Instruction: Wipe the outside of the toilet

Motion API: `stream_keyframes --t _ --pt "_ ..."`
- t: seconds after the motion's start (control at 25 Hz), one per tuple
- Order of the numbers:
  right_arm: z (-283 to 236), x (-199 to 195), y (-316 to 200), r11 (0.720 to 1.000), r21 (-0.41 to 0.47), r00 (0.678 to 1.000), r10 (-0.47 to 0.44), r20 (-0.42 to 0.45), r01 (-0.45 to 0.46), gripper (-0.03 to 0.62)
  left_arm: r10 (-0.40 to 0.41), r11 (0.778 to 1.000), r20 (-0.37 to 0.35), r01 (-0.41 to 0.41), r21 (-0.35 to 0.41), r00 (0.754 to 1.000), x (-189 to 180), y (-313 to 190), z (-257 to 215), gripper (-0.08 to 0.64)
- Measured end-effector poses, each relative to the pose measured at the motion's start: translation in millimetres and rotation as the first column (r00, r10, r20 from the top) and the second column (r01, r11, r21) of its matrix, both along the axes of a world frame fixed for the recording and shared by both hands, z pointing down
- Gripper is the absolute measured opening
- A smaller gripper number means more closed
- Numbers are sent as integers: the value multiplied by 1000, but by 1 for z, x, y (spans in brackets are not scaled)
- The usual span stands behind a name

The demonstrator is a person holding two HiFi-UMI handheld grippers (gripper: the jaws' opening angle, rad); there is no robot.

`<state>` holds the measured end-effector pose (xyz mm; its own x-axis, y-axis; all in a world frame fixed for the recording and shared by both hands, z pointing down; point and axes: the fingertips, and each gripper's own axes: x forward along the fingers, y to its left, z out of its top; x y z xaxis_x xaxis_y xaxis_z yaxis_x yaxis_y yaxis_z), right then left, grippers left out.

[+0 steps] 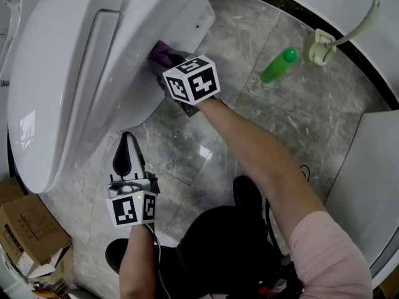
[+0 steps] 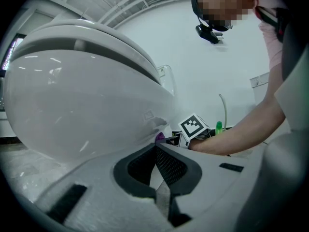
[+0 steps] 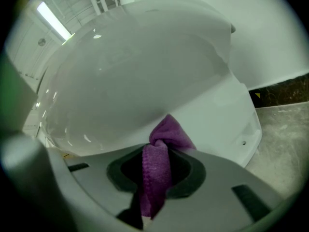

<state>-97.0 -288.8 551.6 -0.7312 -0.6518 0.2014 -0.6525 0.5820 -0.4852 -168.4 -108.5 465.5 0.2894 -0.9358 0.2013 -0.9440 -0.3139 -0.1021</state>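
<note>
The white toilet fills the left of the head view, lid down. A purple cloth is pressed against the bowl's outer side near its back. My right gripper is shut on it, marker cube facing up. In the right gripper view the cloth bunches between the jaws of my right gripper and touches the toilet. My left gripper hangs lower, near the bowl's front. It is shut and empty, close to the toilet without touching it. My left gripper faces the purple cloth.
A green bottle lies on the grey tiled floor beside a toilet brush holder at the upper right. A cardboard box sits at the lower left. A white panel stands at the right. The person's dark shoe is below my right arm.
</note>
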Motion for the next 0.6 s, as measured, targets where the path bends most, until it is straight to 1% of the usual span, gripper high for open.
stream_keyframes --t 0.4,0.6 --pt "-4 -30 28 998 6 998 -61 14 61 78 -17 1000 1 17 11 1000 -9 12 -5 3" --pt "-4 -47 42 996 5 996 -90 25 90 78 -43 999 -2 43 17 999 -20 22 -7 3"
